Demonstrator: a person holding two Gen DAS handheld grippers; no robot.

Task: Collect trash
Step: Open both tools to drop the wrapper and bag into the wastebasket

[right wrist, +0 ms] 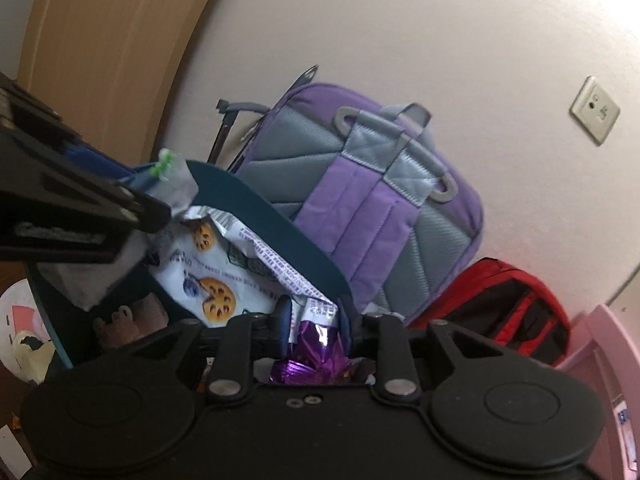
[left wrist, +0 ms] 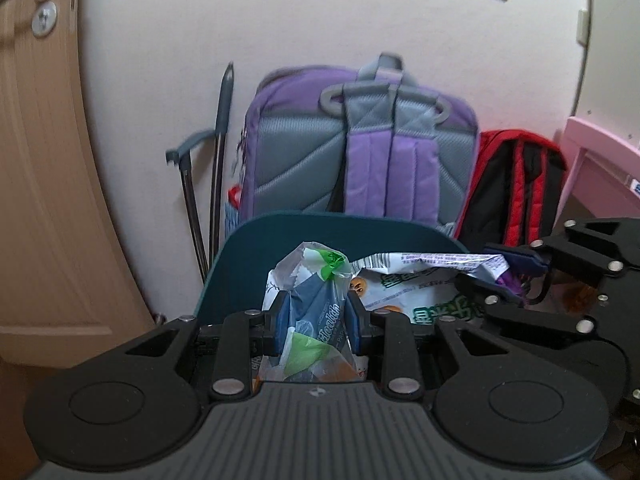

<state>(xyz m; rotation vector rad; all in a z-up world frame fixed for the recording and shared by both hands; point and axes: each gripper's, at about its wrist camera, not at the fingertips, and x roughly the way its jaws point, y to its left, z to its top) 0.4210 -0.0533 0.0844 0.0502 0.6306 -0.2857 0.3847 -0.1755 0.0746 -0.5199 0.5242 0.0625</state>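
two backpacks, one bin, three wrappers

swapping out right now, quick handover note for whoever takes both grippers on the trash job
Left gripper: shut on a crumpled blue, green and white plastic wrapper, over the dark teal plastic bin.
Right gripper: shut on a shiny purple foil wrapper, at the bin's rim.
Done: a white snack bag with biscuit pictures already lies in the bin.
Left: release both wrappers into it.

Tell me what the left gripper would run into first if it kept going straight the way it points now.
Probably the far wall of the dark teal bin. The left gripper is shut on a blue and green wrapper over the bin's opening, and the teal rim rises just ahead. The purple backpack stands behind it. Depth is uncertain.
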